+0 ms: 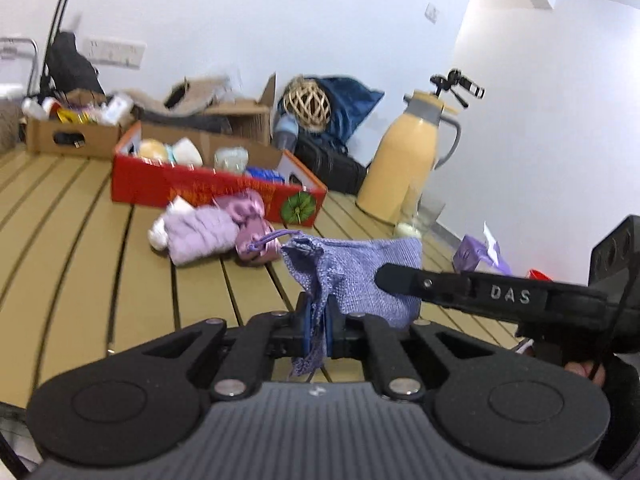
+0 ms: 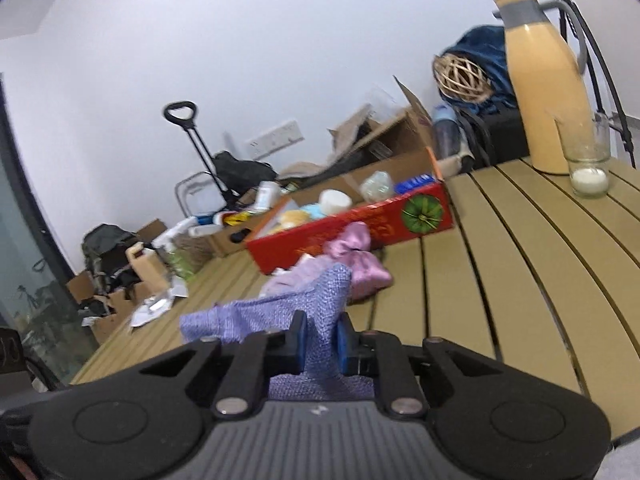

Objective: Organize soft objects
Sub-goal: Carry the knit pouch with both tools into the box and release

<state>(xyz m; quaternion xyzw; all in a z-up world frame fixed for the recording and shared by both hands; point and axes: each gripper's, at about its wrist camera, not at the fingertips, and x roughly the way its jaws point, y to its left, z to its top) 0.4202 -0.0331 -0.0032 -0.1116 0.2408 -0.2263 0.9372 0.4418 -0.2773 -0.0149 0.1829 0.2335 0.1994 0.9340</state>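
Observation:
Both grippers hold one purple woven drawstring pouch (image 1: 360, 276) above the slatted wooden table (image 1: 80, 248). My left gripper (image 1: 316, 320) is shut on the pouch's gathered mouth end. My right gripper (image 2: 322, 340) is shut on the pouch's other end (image 2: 280, 316); its finger (image 1: 460, 286) crosses the left wrist view. Beyond lie a lilac quilted soft item (image 1: 200, 234) and a pink satin pouch (image 1: 252, 220), touching each other in front of a red cardboard box (image 1: 208, 192) holding several soft items.
A yellow thermos jug (image 1: 404, 160) and a glass (image 2: 586, 160) with white contents stand at the table's right. Brown cardboard boxes (image 1: 68, 136), a wicker ball (image 1: 306, 104) and bags sit behind the red box. A purple wrapper (image 1: 476, 254) lies at the right edge.

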